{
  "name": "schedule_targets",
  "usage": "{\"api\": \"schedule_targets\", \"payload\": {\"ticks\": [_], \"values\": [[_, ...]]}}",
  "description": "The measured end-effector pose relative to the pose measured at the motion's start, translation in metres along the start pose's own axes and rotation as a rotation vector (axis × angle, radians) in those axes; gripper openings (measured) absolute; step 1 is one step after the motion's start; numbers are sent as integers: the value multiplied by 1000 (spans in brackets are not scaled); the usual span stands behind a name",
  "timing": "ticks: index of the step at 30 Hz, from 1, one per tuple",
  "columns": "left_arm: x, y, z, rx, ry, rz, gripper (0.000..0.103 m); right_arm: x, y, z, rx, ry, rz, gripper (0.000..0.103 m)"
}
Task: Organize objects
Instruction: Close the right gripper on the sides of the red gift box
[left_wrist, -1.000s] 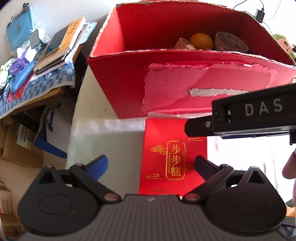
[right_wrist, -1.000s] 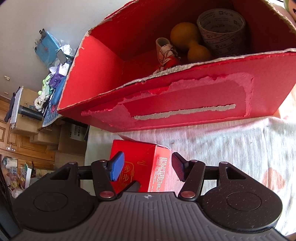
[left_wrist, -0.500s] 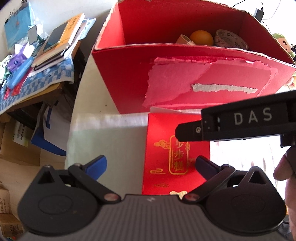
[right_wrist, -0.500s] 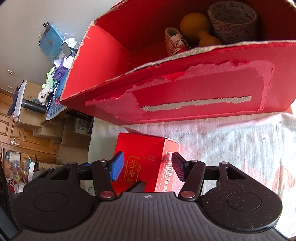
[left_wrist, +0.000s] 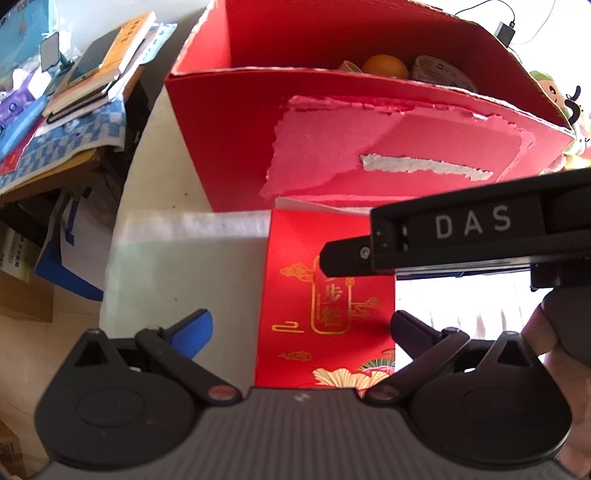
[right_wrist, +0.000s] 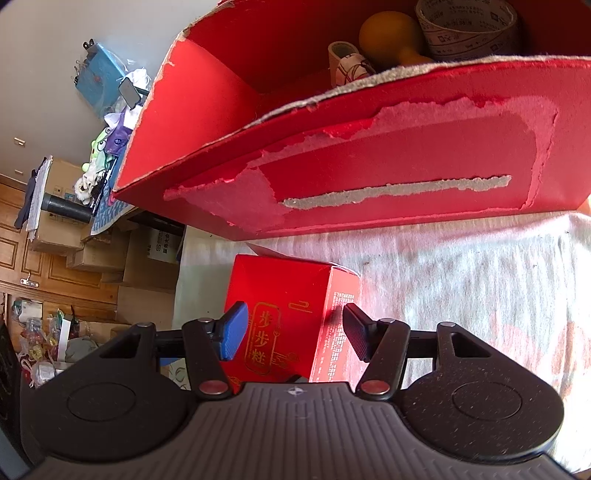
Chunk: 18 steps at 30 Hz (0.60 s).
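Observation:
A small red box with gold characters (left_wrist: 328, 295) lies on the cloth-covered table, in front of a large open red carton (left_wrist: 369, 140). It also shows in the right wrist view (right_wrist: 284, 314). My left gripper (left_wrist: 301, 328) is open, its fingers on either side of the small box's near end. My right gripper (right_wrist: 293, 328) is open and straddles the same box, fingers not touching it. The right tool's black body crosses the left wrist view (left_wrist: 461, 232). The carton (right_wrist: 369, 166) holds an orange gourd-shaped thing (right_wrist: 391, 37), a tape roll (right_wrist: 469, 29) and a small cup (right_wrist: 347, 62).
A cluttered side table with books and a checked cloth (left_wrist: 74, 92) stands at the left. Cardboard boxes (right_wrist: 147, 254) are stacked on the floor beyond the table's left edge. A plush toy (left_wrist: 554, 92) sits right of the carton. Pale cloth (right_wrist: 461, 277) covers the table.
Both grippers have moved forward and closer over the small red box, which now lies further between their fingers. The box itself has not moved.

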<state>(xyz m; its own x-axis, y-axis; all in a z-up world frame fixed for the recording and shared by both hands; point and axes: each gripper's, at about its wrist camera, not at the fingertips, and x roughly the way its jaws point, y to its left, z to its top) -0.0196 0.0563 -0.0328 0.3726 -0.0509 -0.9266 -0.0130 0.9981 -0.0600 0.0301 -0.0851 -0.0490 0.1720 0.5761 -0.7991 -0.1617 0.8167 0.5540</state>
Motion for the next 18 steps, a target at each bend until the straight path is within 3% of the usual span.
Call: {"api": "schedule_targets", "payload": {"ticks": [18], "values": [[0, -1, -3, 21, -16, -6, 102, 4, -1, -5, -3, 41, 7, 58]]}}
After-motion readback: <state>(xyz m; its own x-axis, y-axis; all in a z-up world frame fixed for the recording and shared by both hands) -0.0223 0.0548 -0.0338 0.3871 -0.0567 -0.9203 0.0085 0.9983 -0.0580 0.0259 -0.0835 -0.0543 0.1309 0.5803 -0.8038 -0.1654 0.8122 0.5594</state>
